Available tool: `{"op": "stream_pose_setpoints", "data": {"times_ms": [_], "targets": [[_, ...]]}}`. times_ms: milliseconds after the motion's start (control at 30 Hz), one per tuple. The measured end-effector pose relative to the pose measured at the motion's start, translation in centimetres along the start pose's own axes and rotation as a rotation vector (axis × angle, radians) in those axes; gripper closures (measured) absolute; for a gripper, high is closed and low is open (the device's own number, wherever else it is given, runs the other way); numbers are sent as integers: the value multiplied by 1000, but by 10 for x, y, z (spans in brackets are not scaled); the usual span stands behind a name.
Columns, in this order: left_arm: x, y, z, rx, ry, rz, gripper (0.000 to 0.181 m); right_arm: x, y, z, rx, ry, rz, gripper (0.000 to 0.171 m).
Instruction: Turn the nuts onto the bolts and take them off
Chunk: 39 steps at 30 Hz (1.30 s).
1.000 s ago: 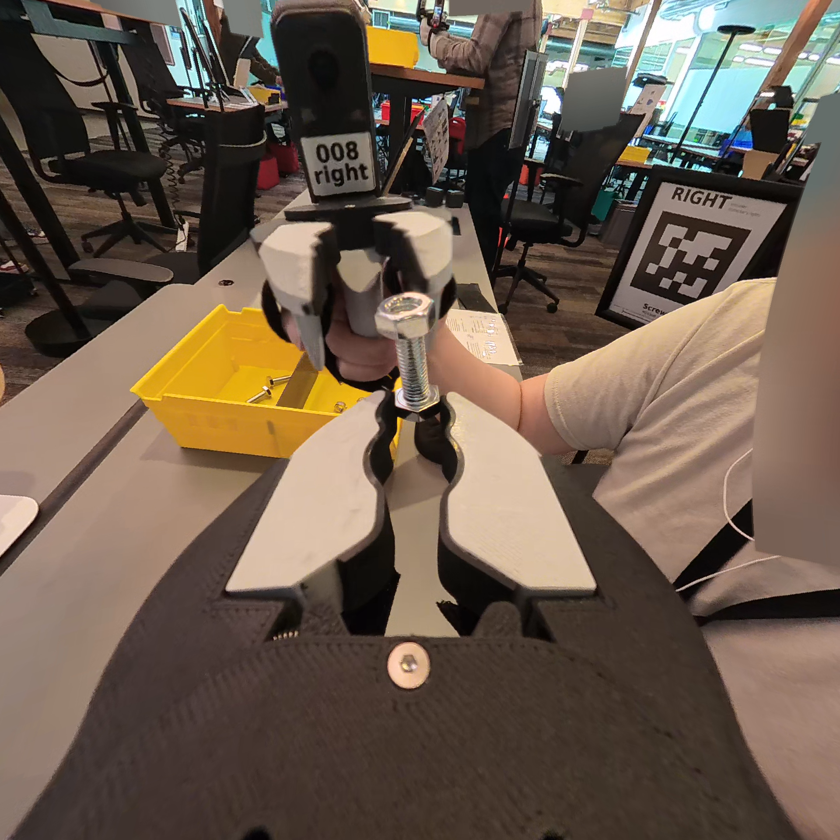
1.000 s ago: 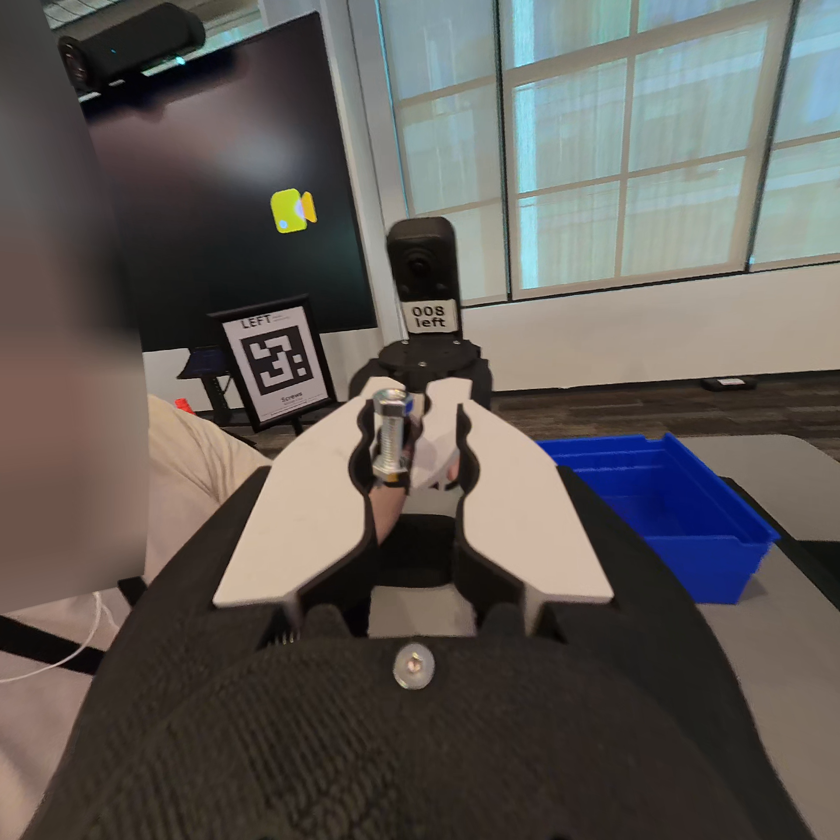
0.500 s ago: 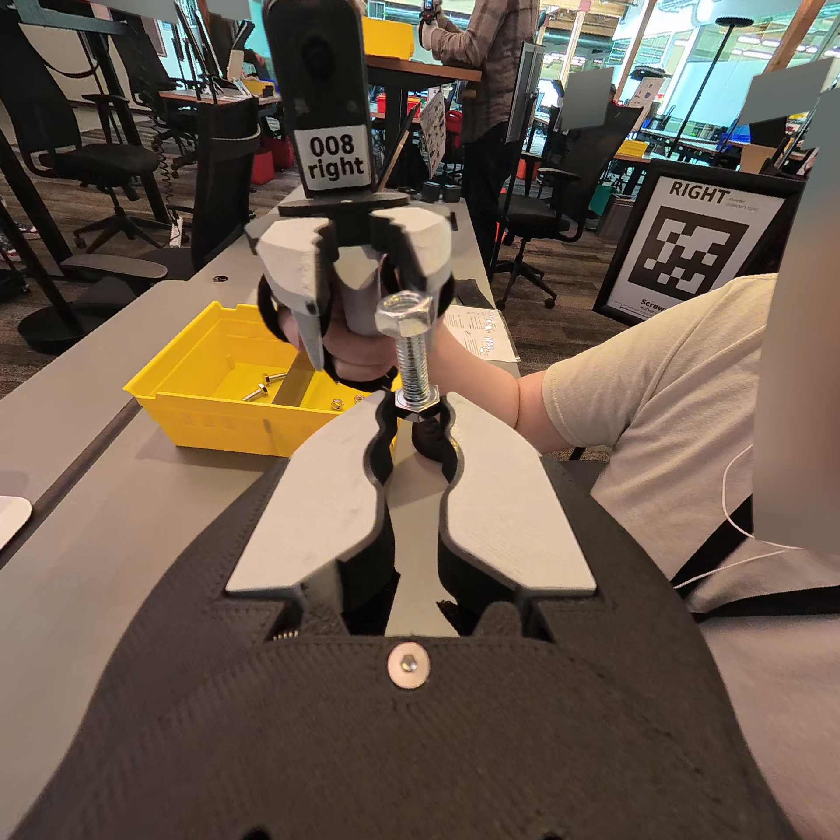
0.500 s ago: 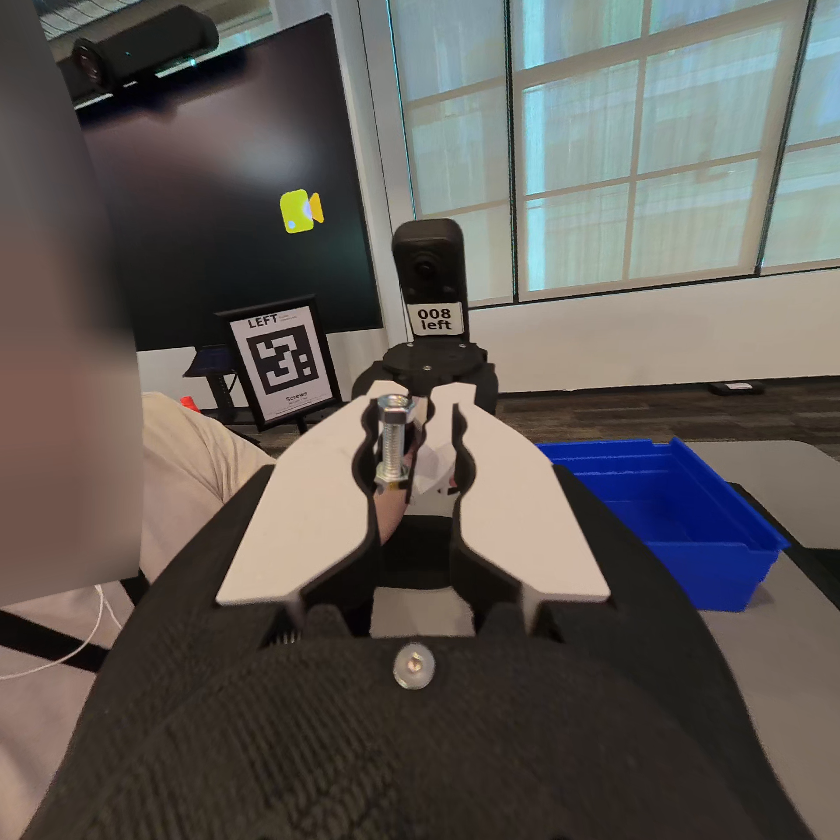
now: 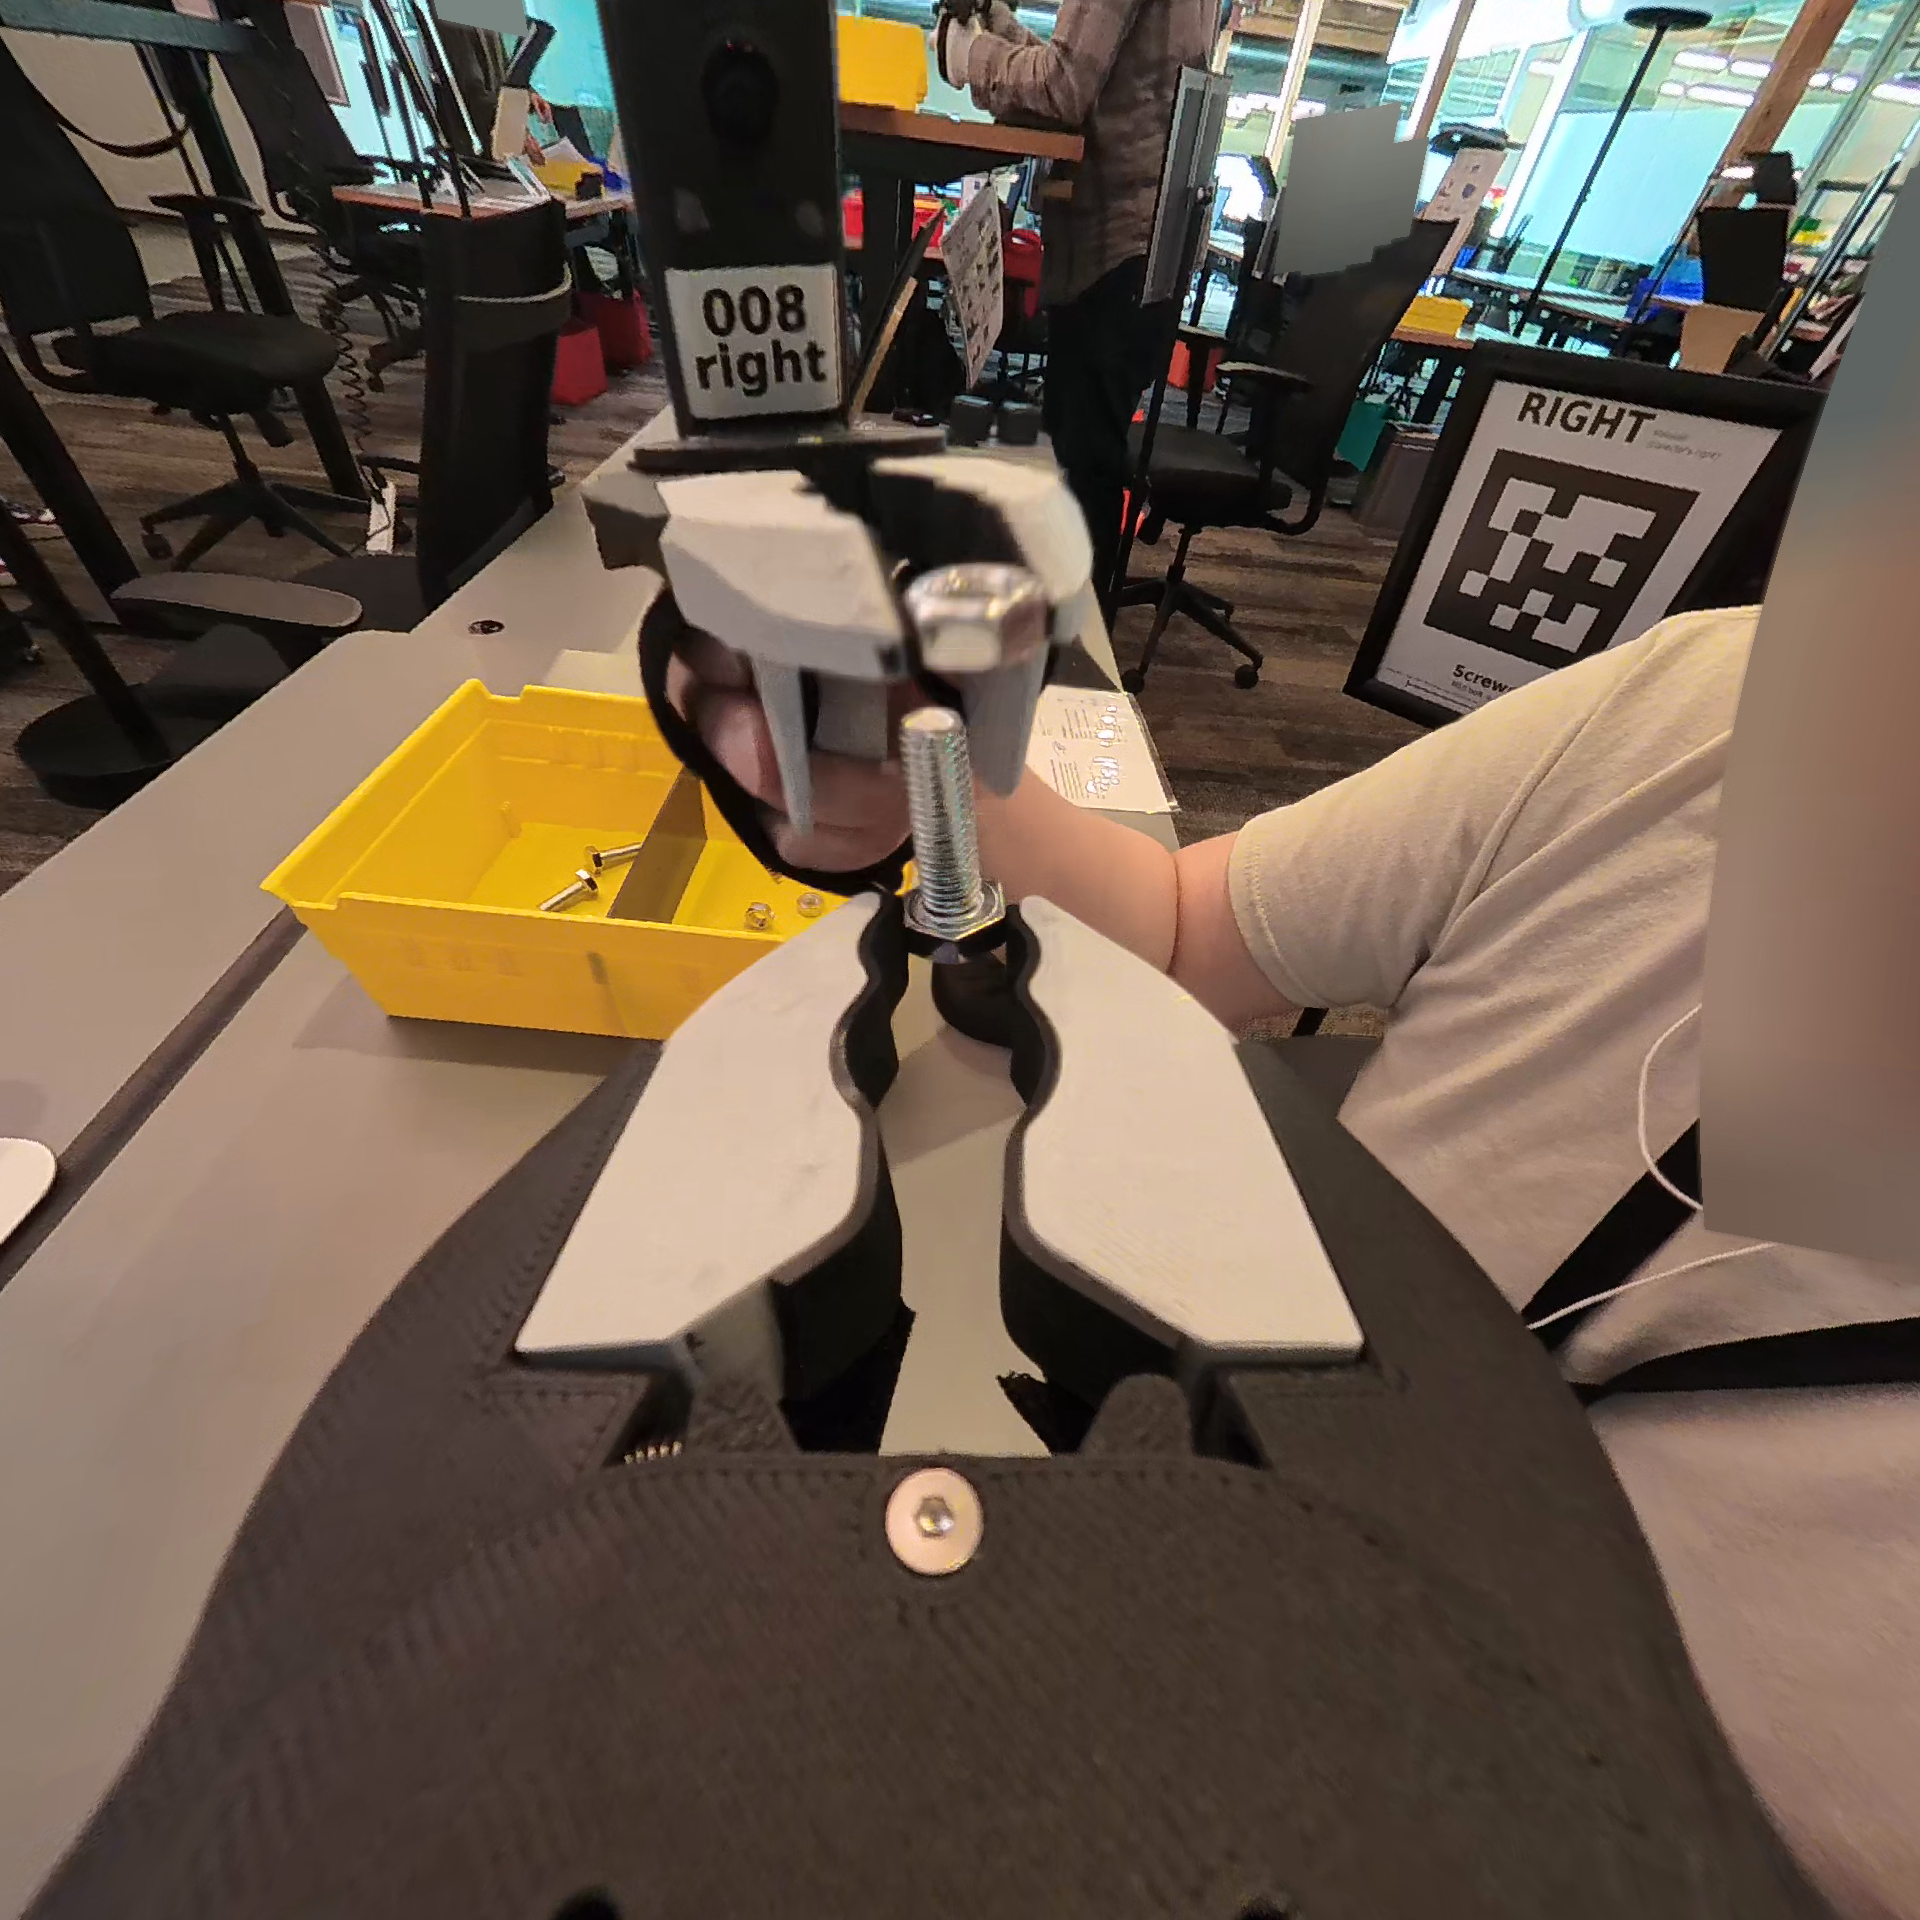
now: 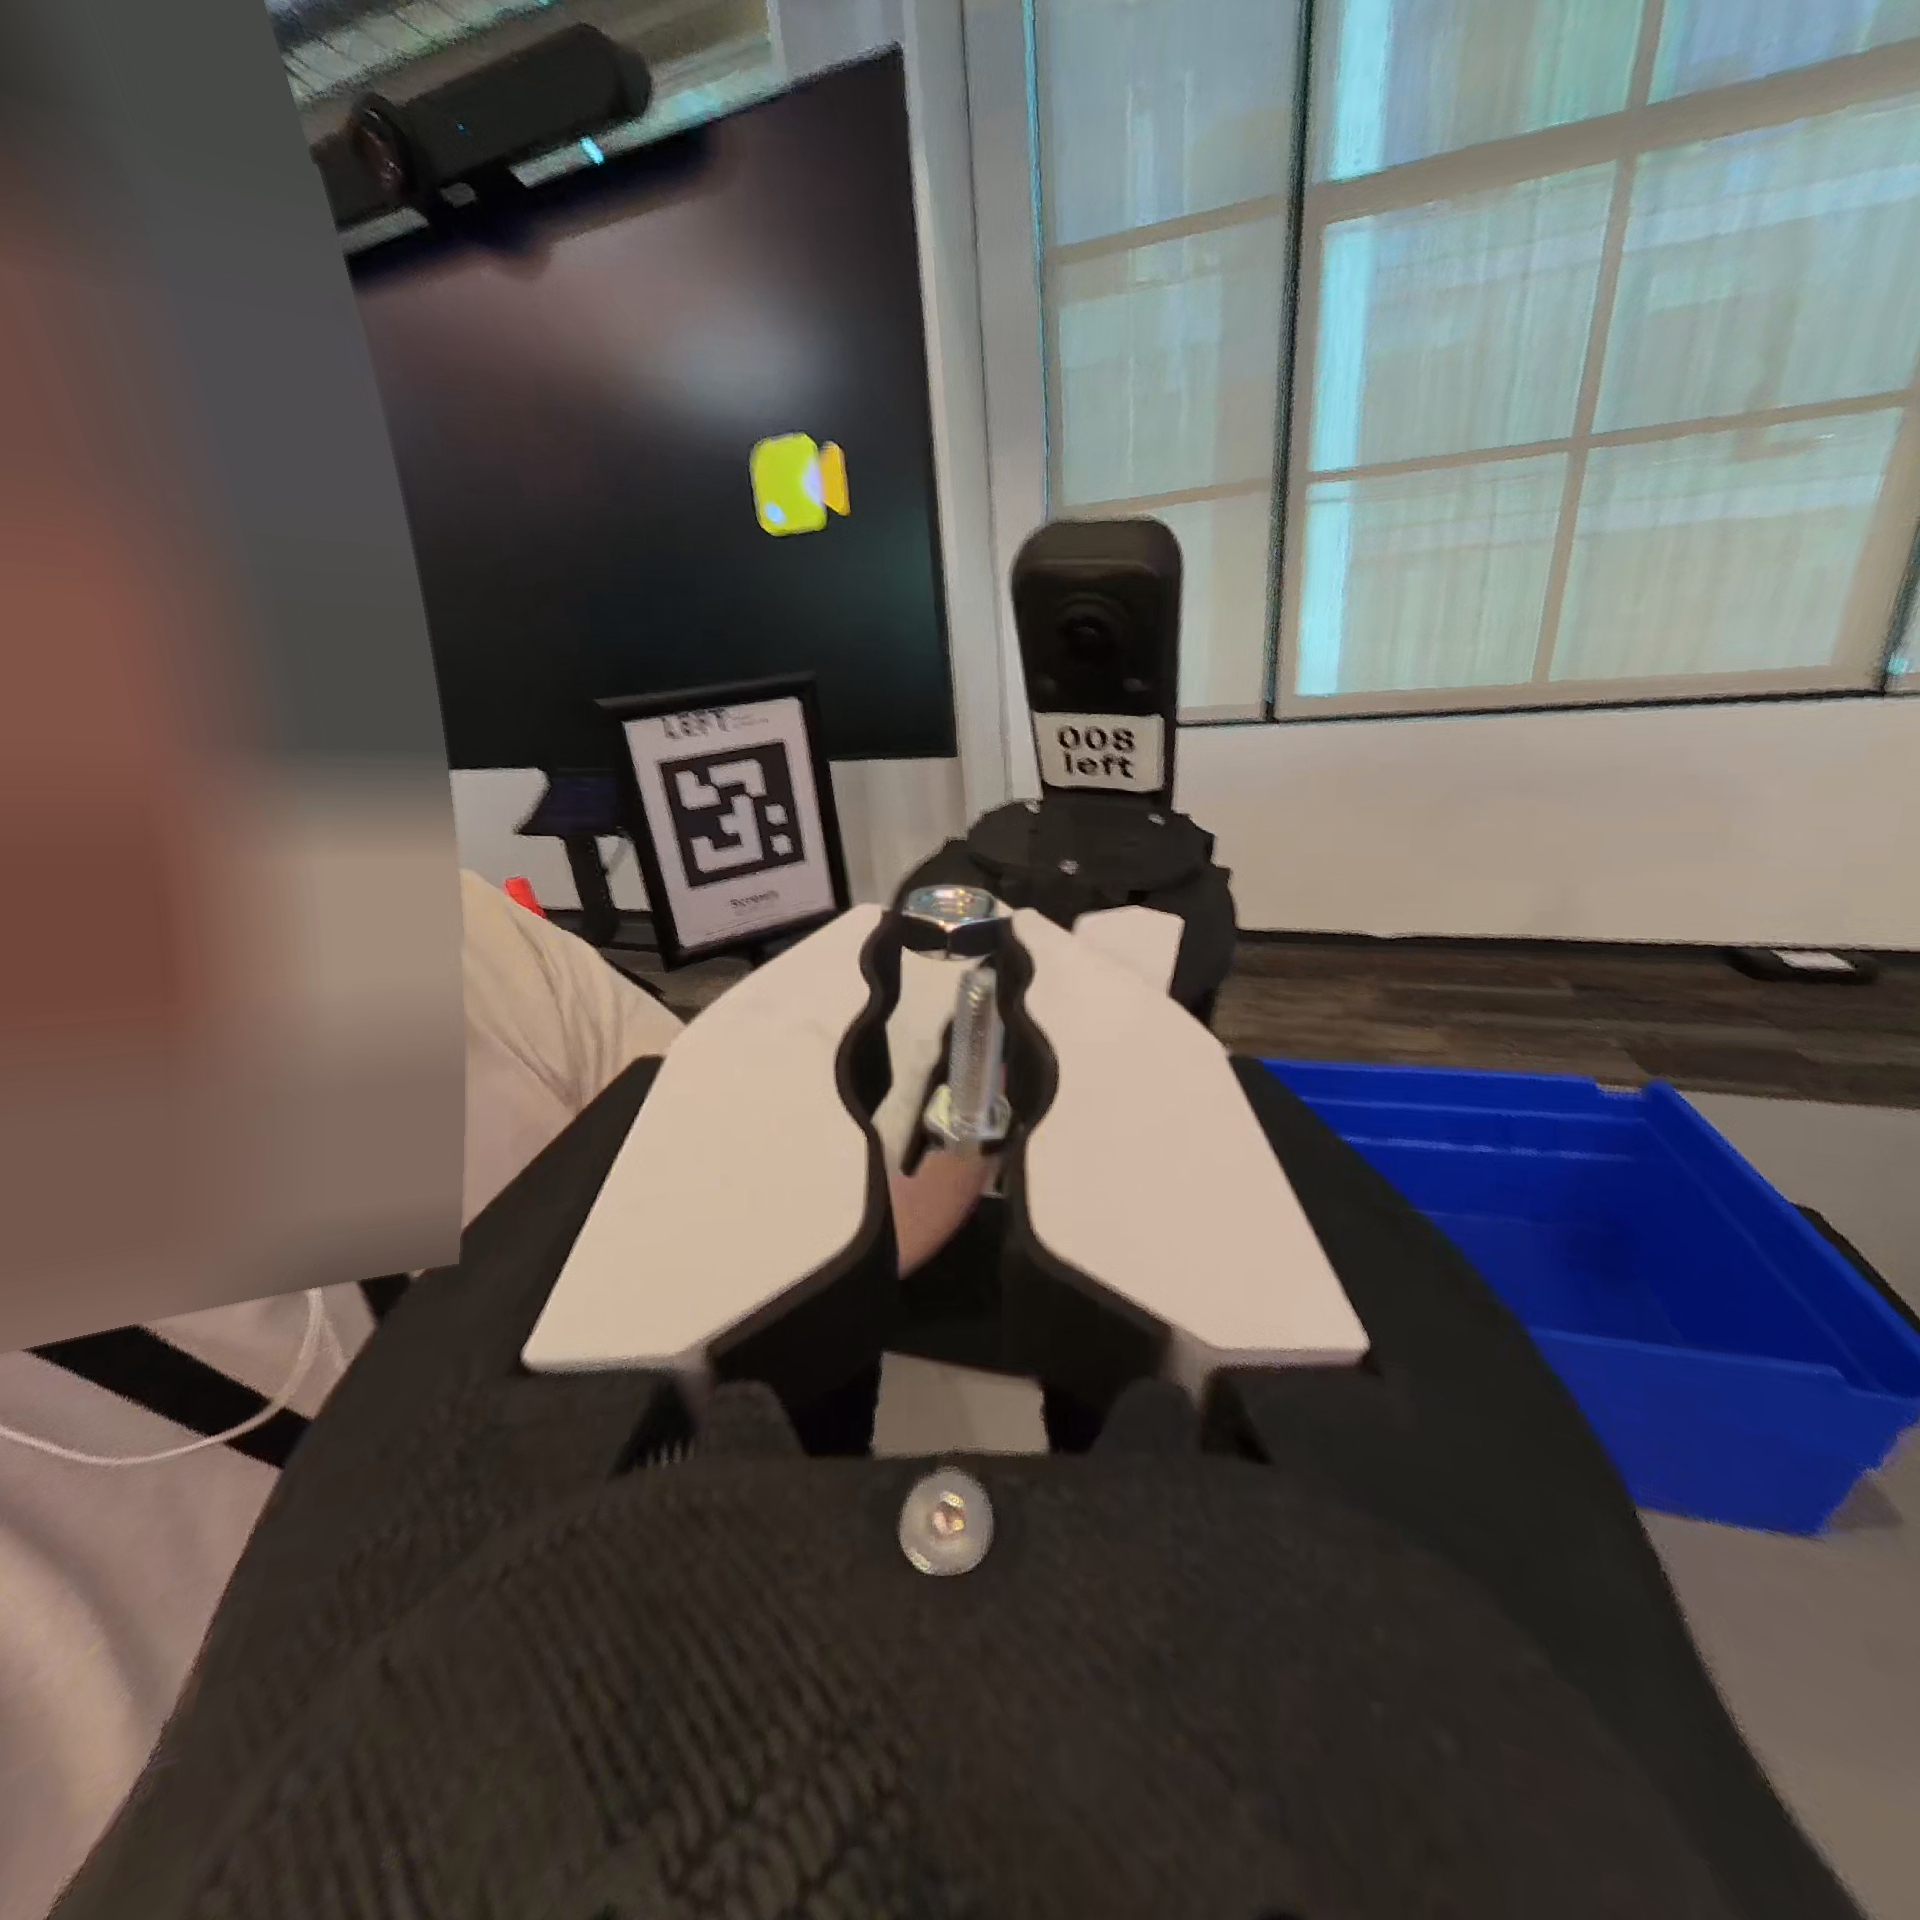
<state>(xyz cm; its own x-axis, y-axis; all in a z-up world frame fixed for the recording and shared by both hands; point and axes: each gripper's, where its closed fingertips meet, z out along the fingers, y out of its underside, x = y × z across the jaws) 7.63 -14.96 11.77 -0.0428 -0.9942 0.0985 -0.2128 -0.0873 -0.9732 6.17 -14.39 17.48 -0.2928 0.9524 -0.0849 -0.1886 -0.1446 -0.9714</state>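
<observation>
My left gripper (image 5: 945, 920) is shut on the hex head of a silver bolt (image 5: 940, 810) and holds it upright, threads up. My right gripper (image 6: 951, 935) is shut on a silver nut (image 6: 951, 921) and holds it just above the bolt's threaded tip, apart from it. In the left wrist view the nut (image 5: 975, 623) sits between the right gripper's white fingers (image 5: 790, 603), a small gap above the bolt. In the right wrist view the bolt (image 6: 971, 1049) hangs below the nut, tilted a little.
A yellow bin (image 5: 468, 951) on the grey table (image 5: 208, 1143) holds loose bolts (image 5: 582, 883) and nuts (image 5: 758, 914). A blue bin (image 6: 1558, 1278) stands on the table at the right. Framed marker signs (image 5: 1558, 551) stand off the table. The person's arm (image 5: 1101, 883) reaches in. Tip to tip, the grippers are about 5 centimeters apart.
The nut sat on the bolt's tip before. Now it is off the threads, and my right gripper has lifted it clear. My left gripper still holds the bolt.
</observation>
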Motion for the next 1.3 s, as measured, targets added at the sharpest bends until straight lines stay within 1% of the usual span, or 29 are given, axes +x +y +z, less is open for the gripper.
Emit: {"op": "stream_pose_setpoints", "data": {"times_ms": [33, 167, 233, 267, 300, 333, 400, 433, 467, 500, 567, 600, 700, 800, 867, 933, 1000, 1067, 1100, 1167, 1233, 1267, 1300], "targets": [[0, 0, 1, 2, -4, 3, 164, 0, -2, -1, 14, -8, 11, 153], [-1, -1, 0, 9, -4, -4, 164, 8, -2, -8, -6, 51, -25, 153], [-4, -2, -3, 13, -16, -7, 164, 10, -7, -22, -38, 101, -68, 153], [-4, -3, -6, 21, -20, -9, 164, 14, -8, -37, -91, 168, -119, 153], [-5, -4, -9, 30, -25, -11, 164, 22, -5, -60, -177, 269, -175, 153], [-6, -5, -12, 35, -34, -11, 164, 32, 8, -91, -312, 383, -209, 153], [-6, -6, -17, 35, -47, -5, 164, 39, 52, -163, -623, 525, -222, 153], [-5, -7, -19, 39, -47, -2, 164, 42, 69, -196, -720, 585, -232, 153], [-5, -8, -20, 43, -46, 0, 164, 41, 86, -223, -790, 620, -215, 153], [-5, -9, -22, 46, -46, -1, 164, 34, 104, -243, -846, 614, -156, 153], [-7, -8, -24, 47, -48, -4, 164, 24, 135, -271, -919, 598, -27, 152], [-8, -8, -24, 49, -51, -8, 164, 25, 143, -283, -931, 617, 18, 152], [-10, -6, -24, 45, -51, -22, 164, 32, 160, -301, -907, 648, 155, 152], [-10, -5, -22, 37, -49, -22, 164, 28, 186, -317, -971, 647, 333, 152], [-10, -5, -21, 35, -48, -22, 163, 28, 193, -319, -962, 652, 458, 151], [-11, -4, -21, 34, -50, -24, 163, 32, 183, -310, -875, 644, 507, 141], [-12, -3, -20, 33, -50, -30, 164, 37, 168, -304, -822, 659, 443, 133], [-14, -2, -19, 28, -48, -38, 164, 47, 146, -294, -787, 693, 281, 121], [-16, -1, -17, 26, -55, -40, 164, 52, 130, -284, -764, 704, 175, 120], [-20, 3, -12, 9, -71, -40, 164, 60, 92, -246, -685, 675, -45, 120], [-24, 6, -8, -1, -84, -44, 164, 64, 51, -193, -553, 618, -232, 120], [-26, 7, -6, -1, -85, -49, 163, 61, 32, -161, -453, 556, -280, 120], [-27, 8, -4, -2, -84, -56, 164, 53, 17, -129, -342, 468, -283, 121]]}}
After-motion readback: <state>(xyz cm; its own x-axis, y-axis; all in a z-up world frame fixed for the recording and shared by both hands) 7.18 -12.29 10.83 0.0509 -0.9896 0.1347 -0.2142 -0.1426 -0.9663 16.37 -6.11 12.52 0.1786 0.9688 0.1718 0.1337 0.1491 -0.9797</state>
